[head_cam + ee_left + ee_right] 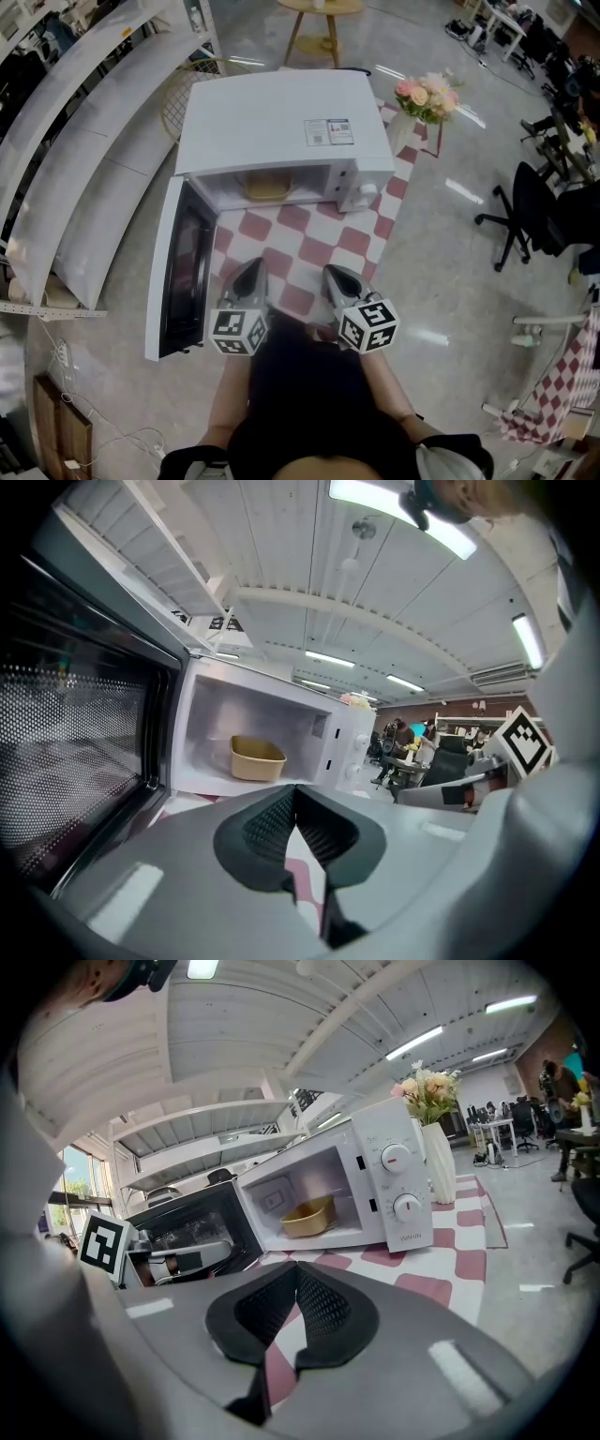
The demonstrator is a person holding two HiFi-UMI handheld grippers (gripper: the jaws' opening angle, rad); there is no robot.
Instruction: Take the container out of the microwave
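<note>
A white microwave [281, 122] stands on a red-and-white checked cloth [309, 248], its door [178, 267] swung wide open to the left. Inside the cavity sits a shallow tan container [265, 186] [256, 758] [309, 1217]. Both grippers hover side by side in front of the oven, short of its opening. My left gripper [248, 278] [294, 794] has its jaws pressed together with nothing between them. My right gripper [339, 278] [298, 1274] is likewise shut and empty.
A white vase of pink flowers [424, 101] [433, 1138] stands right of the microwave on the cloth. White shelving [84, 141] runs along the left. A round wooden table [319, 23] is behind, and a black office chair [520, 211] to the right.
</note>
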